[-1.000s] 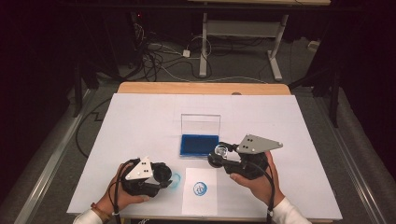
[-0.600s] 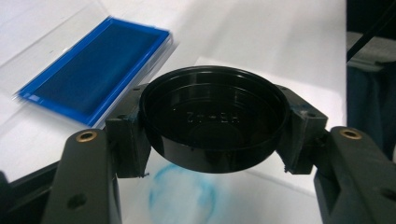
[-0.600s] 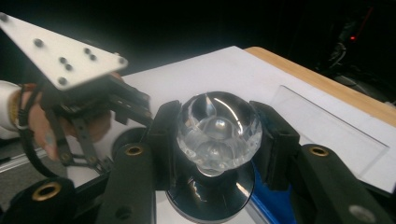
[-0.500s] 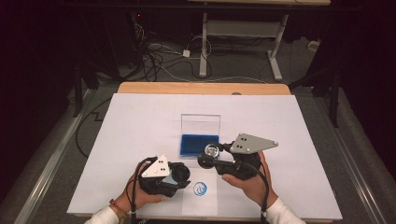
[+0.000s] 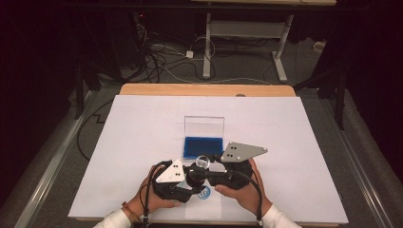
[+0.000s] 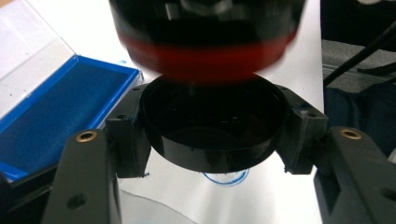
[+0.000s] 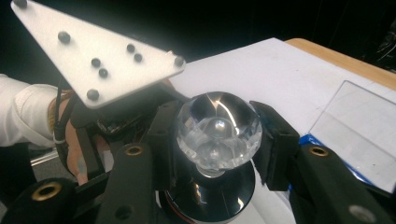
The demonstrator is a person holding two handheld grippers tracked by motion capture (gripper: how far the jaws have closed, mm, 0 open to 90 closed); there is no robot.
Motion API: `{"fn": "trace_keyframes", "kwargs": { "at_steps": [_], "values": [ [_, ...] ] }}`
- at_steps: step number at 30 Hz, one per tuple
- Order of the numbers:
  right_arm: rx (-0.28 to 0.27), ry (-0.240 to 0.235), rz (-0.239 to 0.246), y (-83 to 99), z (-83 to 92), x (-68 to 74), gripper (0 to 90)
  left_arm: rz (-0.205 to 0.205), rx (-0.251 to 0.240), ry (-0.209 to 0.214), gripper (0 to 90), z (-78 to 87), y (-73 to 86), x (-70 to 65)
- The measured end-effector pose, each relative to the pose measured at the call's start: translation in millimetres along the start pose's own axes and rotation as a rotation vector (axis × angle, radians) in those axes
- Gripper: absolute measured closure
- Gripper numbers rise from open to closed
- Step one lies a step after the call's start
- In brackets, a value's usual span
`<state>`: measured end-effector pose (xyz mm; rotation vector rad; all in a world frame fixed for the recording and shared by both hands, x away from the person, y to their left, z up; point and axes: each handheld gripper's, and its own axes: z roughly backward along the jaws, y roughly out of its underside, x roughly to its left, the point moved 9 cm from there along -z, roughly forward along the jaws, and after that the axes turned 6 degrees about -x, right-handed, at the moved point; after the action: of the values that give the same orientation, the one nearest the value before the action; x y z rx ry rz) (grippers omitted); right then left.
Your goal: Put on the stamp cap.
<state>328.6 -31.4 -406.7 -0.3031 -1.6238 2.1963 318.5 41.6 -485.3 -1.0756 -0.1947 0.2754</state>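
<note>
Both grippers meet near the front middle of the white-covered table (image 5: 142,142). My right gripper (image 7: 215,133) is shut on the clear faceted knob (image 7: 219,116) of a round black stamp, whose red-banded body (image 6: 205,51) hangs just above the left gripper. My left gripper (image 6: 212,123) is shut on a round black cap (image 6: 212,144), held open side up right under the stamp. In the high view the knob (image 5: 203,162) shows between the left gripper (image 5: 190,176) and the right gripper (image 5: 211,171). A blue round stamped mark (image 5: 204,193) lies on the paper below.
An open blue ink pad (image 5: 203,147) with its clear lid (image 5: 204,127) standing up sits just beyond the grippers. The table's wooden far edge (image 5: 204,89) runs across the back. Cables and table legs lie on the dark floor behind.
The left gripper has moved right and slightly up with the cap. The right gripper has moved left with the stamp. They now meet over the blue mark.
</note>
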Motion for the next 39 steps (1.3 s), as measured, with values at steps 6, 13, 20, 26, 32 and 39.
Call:
{"fn": "trace_keyframes", "kwargs": {
  "at_steps": [6,13,20,26,32,39],
  "values": [
    [0.016,-0.015,-0.012,5.2,-2.9,2.0,56.9,0.003,-0.021,0.001,36.3,2.8,-4.6,-0.6],
    [0.016,-0.026,-0.014,6.6,-4.8,4.2,56.9,0.002,-0.024,-0.002,36.3,3.1,-5.0,-0.2],
    [-0.007,-0.049,-0.057,5.9,-3.6,2.6,56.9,-0.008,-0.041,-0.005,36.3,4.5,-6.2,0.0],
    [-0.028,-0.068,-0.078,5.1,-3.9,3.7,56.9,-0.012,-0.052,-0.004,36.2,4.9,-6.6,-0.5],
    [-0.048,-0.069,-0.075,4.9,-2.6,3.7,56.9,-0.011,-0.079,0.001,36.2,7.6,-8.9,-1.9],
    [-0.047,-0.074,-0.061,6.2,-0.4,3.9,56.9,-0.018,-0.069,0.005,36.3,8.3,-9.9,-3.3]
  ]
}}
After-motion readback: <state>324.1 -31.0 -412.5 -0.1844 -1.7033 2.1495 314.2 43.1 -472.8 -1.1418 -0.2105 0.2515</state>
